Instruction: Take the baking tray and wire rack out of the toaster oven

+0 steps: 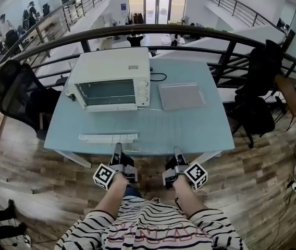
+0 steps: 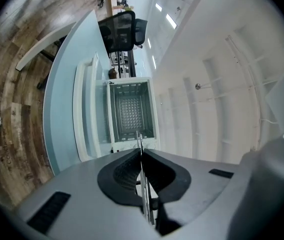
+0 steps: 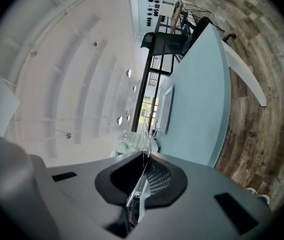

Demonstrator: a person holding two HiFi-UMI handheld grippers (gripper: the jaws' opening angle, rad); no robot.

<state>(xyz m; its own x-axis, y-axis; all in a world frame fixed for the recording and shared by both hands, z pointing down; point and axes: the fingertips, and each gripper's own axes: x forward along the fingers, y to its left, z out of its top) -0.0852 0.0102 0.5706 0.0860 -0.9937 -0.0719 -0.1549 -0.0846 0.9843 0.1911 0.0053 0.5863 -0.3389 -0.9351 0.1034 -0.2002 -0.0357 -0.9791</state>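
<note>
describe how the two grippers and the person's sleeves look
The left gripper and right gripper are dark tools, each carrying a white cube with black square markers. In their own views the bodies are smooth grey with a black oval recess around thin, pale jaws. No cables show. The person wears a black-and-white striped top whose sleeves stop short of the forearms.

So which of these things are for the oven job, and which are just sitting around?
For the job: toaster oven; the grid inside it, probably the wire rack; baking tray, already out beside it; left tool and right tool, both shut and empty.

Just lying about: black chair; railing.
</note>
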